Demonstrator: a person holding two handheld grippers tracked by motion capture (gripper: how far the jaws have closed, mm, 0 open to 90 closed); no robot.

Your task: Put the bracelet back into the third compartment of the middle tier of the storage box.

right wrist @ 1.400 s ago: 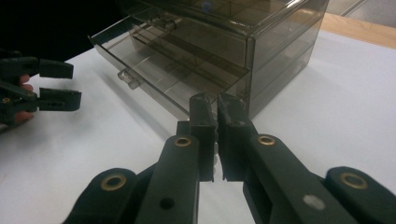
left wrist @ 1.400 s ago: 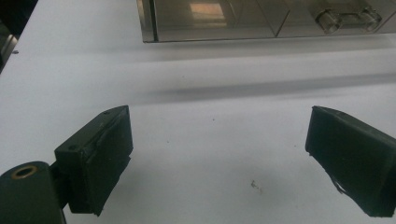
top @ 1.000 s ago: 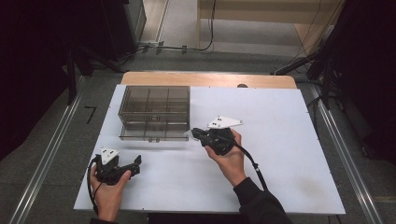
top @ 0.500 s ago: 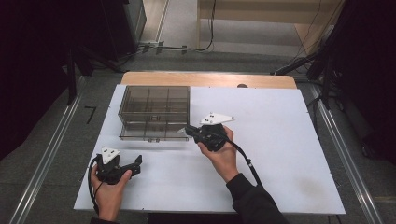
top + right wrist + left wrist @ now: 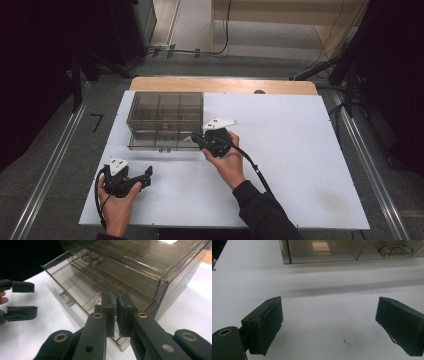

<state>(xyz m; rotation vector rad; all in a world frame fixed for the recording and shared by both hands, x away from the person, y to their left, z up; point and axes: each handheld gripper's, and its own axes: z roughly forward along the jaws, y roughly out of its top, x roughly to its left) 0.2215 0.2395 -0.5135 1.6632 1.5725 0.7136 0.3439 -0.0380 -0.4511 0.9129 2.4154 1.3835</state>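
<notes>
Smoky organiser box (image 5: 352, 251) cut off by the left gripper view's top edge, its near corner (image 5: 125, 343) hidden behind the right hand-held gripper (image 5: 115, 307), compartment contents too murky to tell

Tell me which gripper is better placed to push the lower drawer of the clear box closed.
Probably the right gripper: its jaws are shut and sit at the drawer box, by the drawer's front corner. The left gripper rests open on the table, apart from the box.
</notes>
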